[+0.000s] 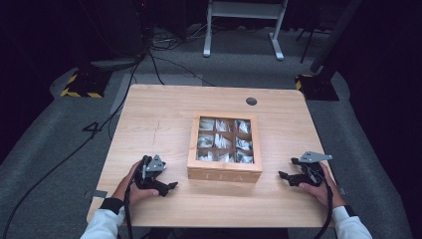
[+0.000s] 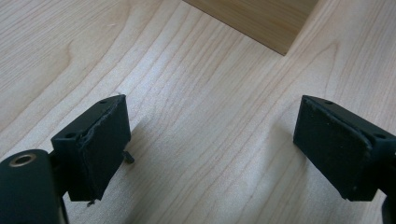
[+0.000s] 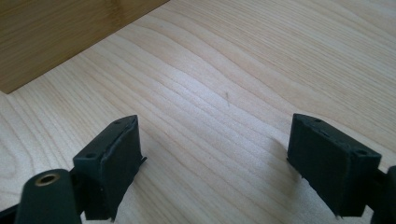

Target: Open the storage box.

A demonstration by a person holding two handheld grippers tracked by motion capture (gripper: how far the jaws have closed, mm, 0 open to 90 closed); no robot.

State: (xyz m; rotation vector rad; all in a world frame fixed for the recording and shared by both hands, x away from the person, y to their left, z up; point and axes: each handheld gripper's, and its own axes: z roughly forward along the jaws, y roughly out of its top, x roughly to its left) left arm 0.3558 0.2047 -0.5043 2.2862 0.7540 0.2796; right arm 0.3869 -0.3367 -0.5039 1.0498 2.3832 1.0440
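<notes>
A square light-wood desk (image 1: 149, 119) carries a square wooden tea box with a glass-paned lid divided into nine compartments (image 1: 225, 147), standing a little toward the near edge and roughly centred between the two sides. The box's front wall, lettered "TEA", lies well back from the near edge, leaving a bare strip of wood in front of it. The left hand-held gripper (image 1: 169, 188) rests on the desk just left of the box's near-left corner, its jaws pointing toward the box and spread wide with nothing between them; in the left gripper view (image 2: 210, 140) only bare wood grain lies between the black pads, and the box's corner (image 2: 261, 23) is cut off at the top of the picture. The right hand-held gripper (image 1: 284, 177) sits near the desk's right edge, apart from the box's right wall, its jaws also wide apart and empty; the right gripper view (image 3: 215, 158) shows open desk between the pads and a slab of the box's side (image 3: 60, 37) cropped at the upper left. Wide clear stretches of desk lie left of the box and behind it, up to a small round cable hole (image 1: 251, 101) near the far edge. The white packets (image 1: 222, 142) under the glass are blurred and hard to tell apart. The floor beyond fades into darkness, with black cables (image 1: 149, 55) and a white frame's legs (image 1: 241, 30) partly visible.
</notes>
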